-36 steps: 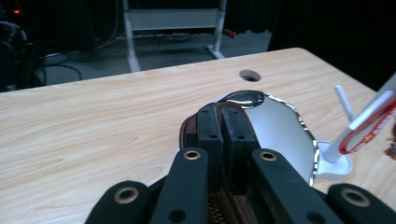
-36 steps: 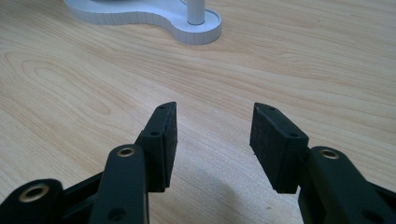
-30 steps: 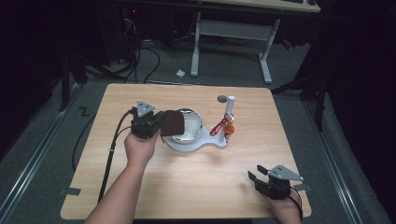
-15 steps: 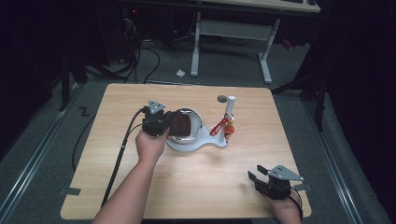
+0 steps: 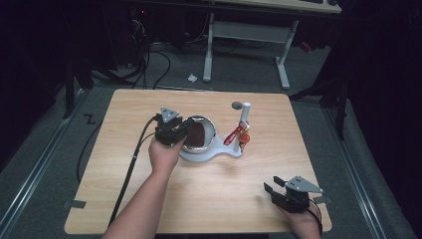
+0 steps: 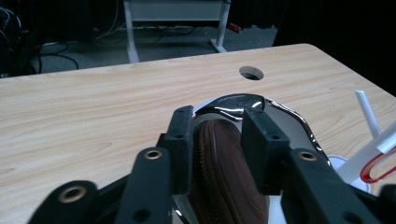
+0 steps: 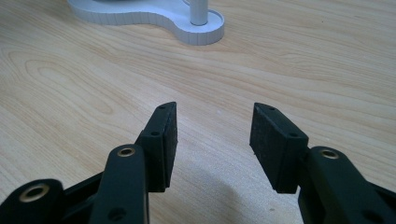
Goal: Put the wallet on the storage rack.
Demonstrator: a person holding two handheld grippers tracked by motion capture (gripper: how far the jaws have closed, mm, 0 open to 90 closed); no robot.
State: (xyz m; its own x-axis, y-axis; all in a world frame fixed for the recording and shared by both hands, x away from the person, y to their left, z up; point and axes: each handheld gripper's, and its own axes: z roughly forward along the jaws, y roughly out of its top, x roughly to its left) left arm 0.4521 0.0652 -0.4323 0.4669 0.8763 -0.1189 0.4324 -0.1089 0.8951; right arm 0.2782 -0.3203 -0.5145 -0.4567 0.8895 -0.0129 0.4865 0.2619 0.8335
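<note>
Left jaws just opened around the brown disc at the bowl

Centre of the high view: my left gripper (image 5: 185, 133) has just been opening, the brown disc (image 6: 224, 172) between its pads, standing on edge in the shiny metal bowl (image 5: 208, 130) on the white stand (image 5: 219, 154). Whether the pads touch it I cannot tell. Lower right, my right gripper (image 5: 273, 191) rests half-open, nothing between its pads, on the table (image 5: 124, 109).

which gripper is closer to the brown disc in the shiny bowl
Left. The left gripper is at the brown disc, its jaws having just been opening with the disc between them. The right gripper sits open at the table's near right corner, far off.
</note>
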